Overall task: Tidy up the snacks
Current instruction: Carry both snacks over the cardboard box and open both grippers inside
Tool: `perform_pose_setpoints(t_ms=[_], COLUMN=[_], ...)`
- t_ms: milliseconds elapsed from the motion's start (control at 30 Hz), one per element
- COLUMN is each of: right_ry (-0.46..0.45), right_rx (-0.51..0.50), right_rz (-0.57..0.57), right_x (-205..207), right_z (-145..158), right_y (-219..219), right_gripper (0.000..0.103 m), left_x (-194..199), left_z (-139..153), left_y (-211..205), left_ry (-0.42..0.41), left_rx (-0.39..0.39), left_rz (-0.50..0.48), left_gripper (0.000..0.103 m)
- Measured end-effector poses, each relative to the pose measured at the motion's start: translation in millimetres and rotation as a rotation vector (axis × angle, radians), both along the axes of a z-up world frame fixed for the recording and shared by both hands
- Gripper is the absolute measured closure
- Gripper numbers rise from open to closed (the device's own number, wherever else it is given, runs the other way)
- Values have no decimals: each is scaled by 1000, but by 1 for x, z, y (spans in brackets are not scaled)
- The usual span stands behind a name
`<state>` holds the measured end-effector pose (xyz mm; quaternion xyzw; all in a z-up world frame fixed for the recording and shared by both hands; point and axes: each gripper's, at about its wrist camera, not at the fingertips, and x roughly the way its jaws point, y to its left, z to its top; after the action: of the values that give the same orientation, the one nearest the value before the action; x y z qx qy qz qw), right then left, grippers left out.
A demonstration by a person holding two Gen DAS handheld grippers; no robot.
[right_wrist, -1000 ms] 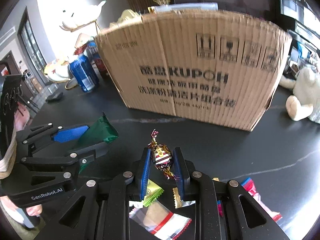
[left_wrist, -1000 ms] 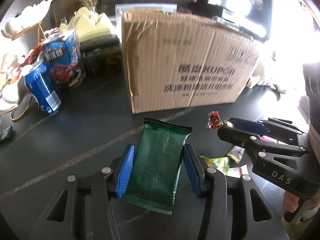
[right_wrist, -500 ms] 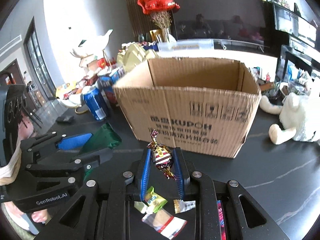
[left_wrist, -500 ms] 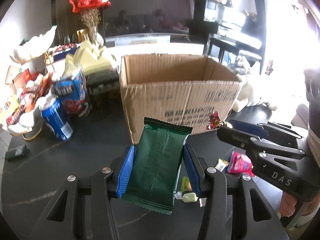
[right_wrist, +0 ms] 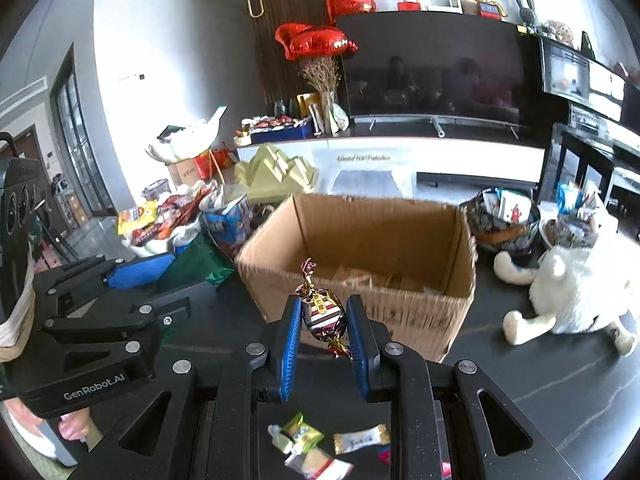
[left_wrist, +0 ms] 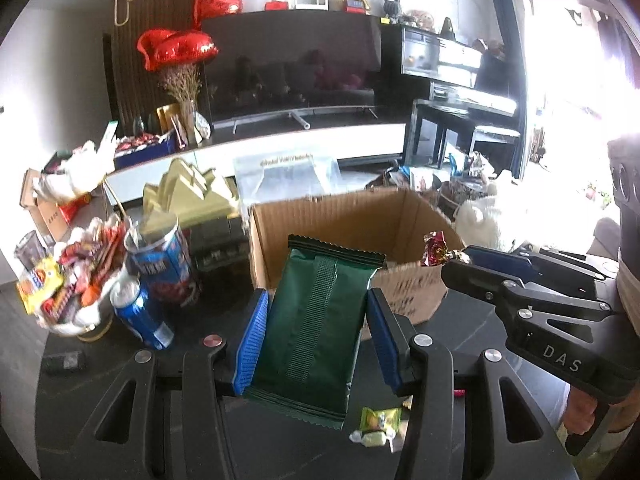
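Dark table; green packet clamped between left fingers, seemingly over box.

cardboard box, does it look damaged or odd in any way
Slightly. The cardboard box is open-topped, and its near left corner looks creased and worn, with the near rim bowed rather than straight. Fisheye bending may exaggerate that. It stands upright on the dark table, nothing spilled from it.

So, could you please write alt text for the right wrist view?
The right gripper pinches a striped wrapped candy above an open cardboard box on a dark table. The left gripper holds a green packet; small sweets lie below.
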<state>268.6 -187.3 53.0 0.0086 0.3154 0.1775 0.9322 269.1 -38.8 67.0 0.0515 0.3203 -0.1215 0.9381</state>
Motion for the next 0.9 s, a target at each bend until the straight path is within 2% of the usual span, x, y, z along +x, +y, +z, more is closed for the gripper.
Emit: perform_pose_setpoints(t_ms=[233, 433, 900], right_ry=[-11, -14, 28], right_rx=[-25, -33, -26], right_rz=[-22, -32, -65], right_x=[19, 39, 90], right_z=[18, 28, 8], right_y=[-8, -13, -24], right_gripper=[79, 79, 78], left_x=[21, 53, 116], left_z=[21, 29, 3], left_y=[-9, -14, -31], left_ry=[-22, 16, 77], left_rx=[28, 21, 51], left_rz=[-13, -5, 16], left_gripper=[54, 54, 54])
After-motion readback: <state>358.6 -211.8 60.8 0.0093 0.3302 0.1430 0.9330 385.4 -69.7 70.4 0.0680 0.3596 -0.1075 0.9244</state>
